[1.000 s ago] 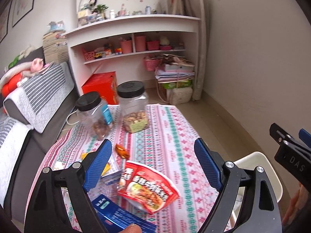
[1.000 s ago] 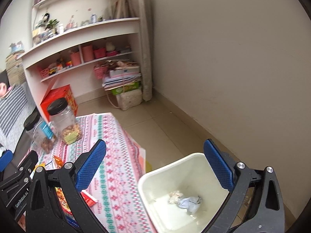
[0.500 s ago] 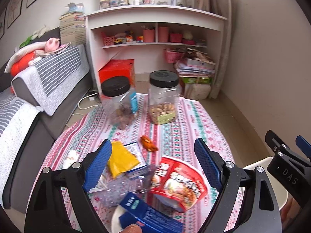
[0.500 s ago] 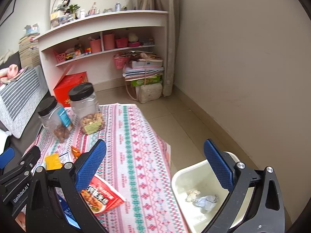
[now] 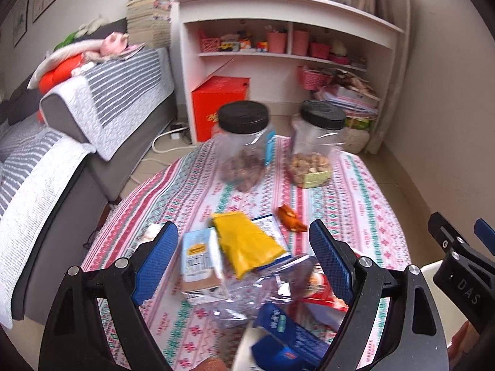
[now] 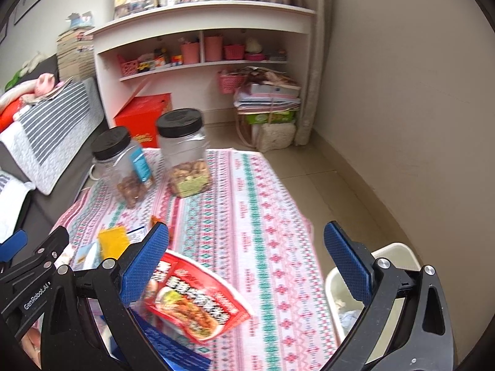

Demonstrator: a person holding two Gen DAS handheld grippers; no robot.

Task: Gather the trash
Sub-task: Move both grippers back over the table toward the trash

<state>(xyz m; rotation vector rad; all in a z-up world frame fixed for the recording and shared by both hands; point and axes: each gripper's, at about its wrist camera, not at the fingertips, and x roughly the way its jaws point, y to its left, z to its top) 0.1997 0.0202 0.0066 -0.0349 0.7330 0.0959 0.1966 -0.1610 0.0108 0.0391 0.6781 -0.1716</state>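
My left gripper (image 5: 241, 244) hangs open over a pile of trash on the patterned tablecloth (image 5: 355, 191), with nothing between its pads. The pile holds a yellow packet (image 5: 247, 244), a small carton (image 5: 199, 262), a clear plastic bag (image 5: 263, 290), an orange wrapper (image 5: 290, 219) and a blue box (image 5: 287, 337). A crumpled tissue (image 5: 151, 232) lies by the left finger. My right gripper (image 6: 246, 238) is open too, above the table's near right part. A red noodle packet (image 6: 198, 306) lies below its left finger. The white bin (image 6: 399, 253) stands on the floor at the right, with crumpled paper inside.
Two clear jars with black lids (image 6: 182, 151) (image 6: 120, 164) stand at the table's far end. A grey sofa with striped covers (image 5: 62, 154) runs along the left. A red box (image 5: 219, 105) and white shelves (image 5: 287, 24) lie beyond the table. Bare floor lies between table and right wall.
Both grippers have swung left, away from the bin and over the table. The trash pile now sits between the left fingers, and the bin has slid to the right edge.
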